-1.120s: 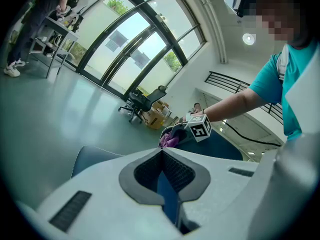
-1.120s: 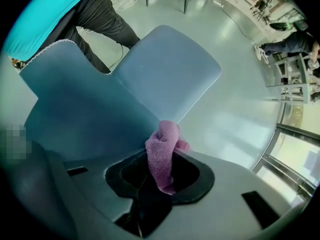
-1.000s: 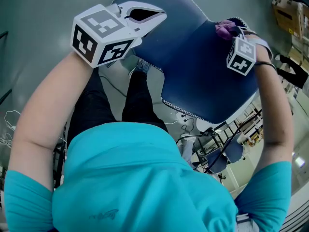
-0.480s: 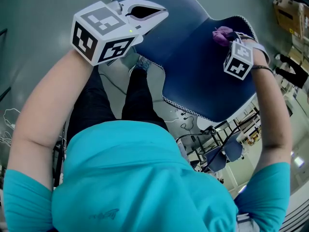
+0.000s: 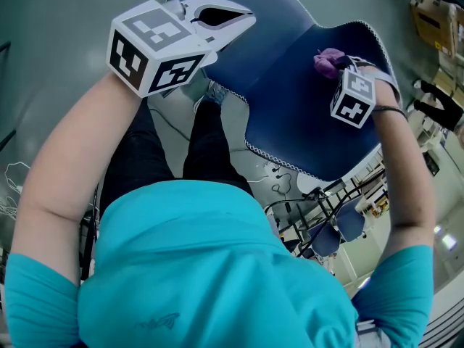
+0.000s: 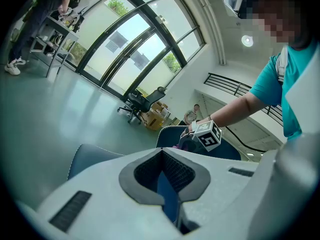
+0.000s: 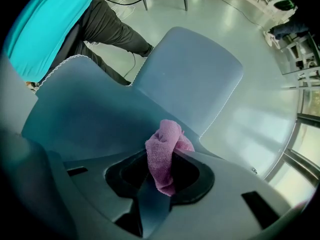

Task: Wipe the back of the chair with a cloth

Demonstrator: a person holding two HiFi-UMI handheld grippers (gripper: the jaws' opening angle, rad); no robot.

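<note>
— Fingers point(image 7: 220, 166) of the right gripper point(image 7: 167, 159): what have they got?

— They are clamped on a pink cloth point(image 7: 165, 141); a wad of it pokes out beyond the tips, right at the blue chair point(image 5: 290, 114), near one of its stitched edges; whether it presses on the surface I cannot tell.

— And the left gripper point(image 5: 243, 22)?

— Its fingers point(image 6: 100, 184) are closed as well, with a strip of blue between them; I judge they pinch the chair's edge to steady it.

— How will the cloth behave?

— It looks like terry, soft and light; it will fold and bunch rather than push back, so only the wad that sticks out does the wiping; a deep pinch through the middle, as here, should stop it dragging free; a corner hold would probably let it trail.

— The chair?

— A stiff, smooth shell by the look of it, likely to rock or turn under a sideways wipe; the rim seems the sensible place to hold, out of the cloth's path.
</note>
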